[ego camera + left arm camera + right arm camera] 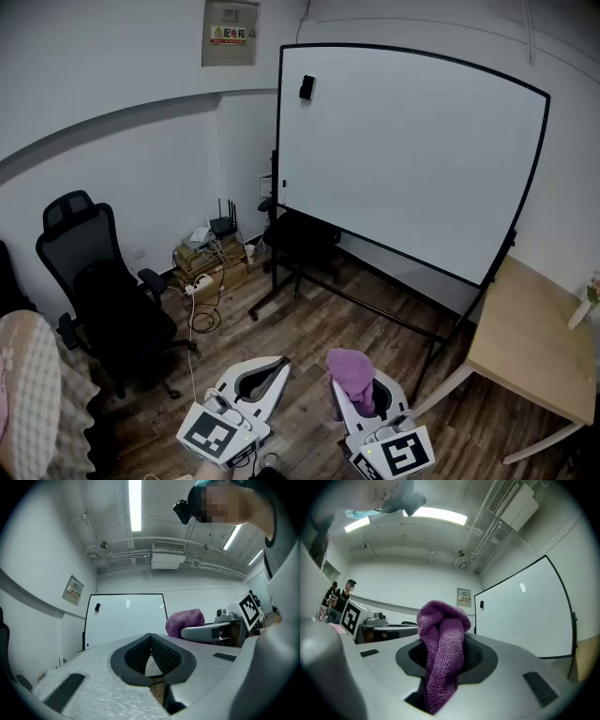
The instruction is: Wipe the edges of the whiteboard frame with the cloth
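Whiteboard [403, 159] stands upright on its stand across the room. Its black frame [278, 131] is well apart from both claws, and wiping is not yet begun. Left claw [274, 367] is closed tip to tip and carries nothing. Right claw [361, 394] is clamped on the purple cloth [352, 368], with a bunched fold standing above the jaws. Cloth is judged soft, light and limp. The present mid-fold hold suits, leaving the projecting wad to press on the frame.
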A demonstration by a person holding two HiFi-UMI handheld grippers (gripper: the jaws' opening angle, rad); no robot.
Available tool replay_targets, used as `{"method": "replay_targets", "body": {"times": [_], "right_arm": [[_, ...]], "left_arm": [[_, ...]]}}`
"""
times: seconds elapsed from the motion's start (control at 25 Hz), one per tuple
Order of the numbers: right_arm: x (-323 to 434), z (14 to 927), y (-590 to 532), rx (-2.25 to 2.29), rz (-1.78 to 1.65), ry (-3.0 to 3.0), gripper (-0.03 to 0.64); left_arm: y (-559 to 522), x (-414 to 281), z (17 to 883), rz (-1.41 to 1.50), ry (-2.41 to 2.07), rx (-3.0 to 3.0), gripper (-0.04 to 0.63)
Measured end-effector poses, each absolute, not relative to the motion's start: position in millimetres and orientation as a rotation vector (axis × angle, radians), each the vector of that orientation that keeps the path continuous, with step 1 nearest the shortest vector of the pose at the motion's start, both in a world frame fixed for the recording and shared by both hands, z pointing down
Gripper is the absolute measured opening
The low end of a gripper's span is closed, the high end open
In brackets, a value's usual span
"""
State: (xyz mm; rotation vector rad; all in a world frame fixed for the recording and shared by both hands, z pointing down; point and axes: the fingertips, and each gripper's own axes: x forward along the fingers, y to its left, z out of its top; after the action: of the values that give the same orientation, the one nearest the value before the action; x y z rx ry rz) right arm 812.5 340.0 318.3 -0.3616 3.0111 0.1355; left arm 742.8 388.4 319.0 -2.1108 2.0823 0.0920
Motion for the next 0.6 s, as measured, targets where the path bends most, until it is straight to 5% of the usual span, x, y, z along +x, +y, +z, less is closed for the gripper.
{"method": "replay_targets", "body": {"times": [0.6], "right_arm": [[833.8,310.5,330.5,-0.411,0.116,2.986,0.124]], "left_arm": [[383.3,760.8,307.6,0.085,2.049,-2.109,0.017]]}}
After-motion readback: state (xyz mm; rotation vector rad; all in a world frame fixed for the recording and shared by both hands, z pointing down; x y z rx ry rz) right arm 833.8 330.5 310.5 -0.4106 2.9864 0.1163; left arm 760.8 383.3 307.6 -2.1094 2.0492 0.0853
